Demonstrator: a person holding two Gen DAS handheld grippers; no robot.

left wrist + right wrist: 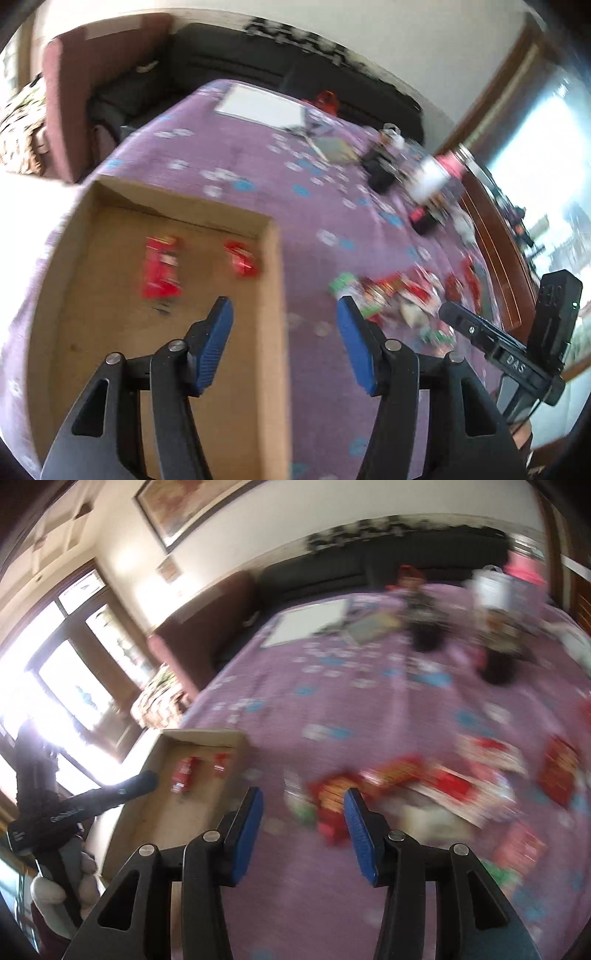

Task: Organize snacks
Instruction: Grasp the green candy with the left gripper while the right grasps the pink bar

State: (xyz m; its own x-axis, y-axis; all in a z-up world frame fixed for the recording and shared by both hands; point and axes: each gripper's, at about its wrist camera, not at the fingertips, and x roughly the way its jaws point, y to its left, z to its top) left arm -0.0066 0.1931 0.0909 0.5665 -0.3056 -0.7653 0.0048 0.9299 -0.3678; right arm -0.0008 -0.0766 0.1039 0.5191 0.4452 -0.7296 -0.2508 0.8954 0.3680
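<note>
A shallow cardboard box [275, 280] lies on the purple cloth and holds two red snack packets [162, 271] [242, 258]. It also shows in the right wrist view [229, 775]. A pile of loose snack packets [402, 295], mostly red with some green, lies on the cloth to the right of the box; it also shows in the right wrist view [424, 782]. My left gripper [284, 310] is open and empty above the box's right wall. My right gripper [303, 805] is open and empty above the near edge of the pile. Both views are blurred.
The purple patterned cloth [258, 158] covers the table. At its far side lie a white sheet [262, 105], dark objects [380, 170] and a white jar with a pink lid [436, 173]. A dark sofa [229, 62] and a maroon chair [74, 92] stand behind.
</note>
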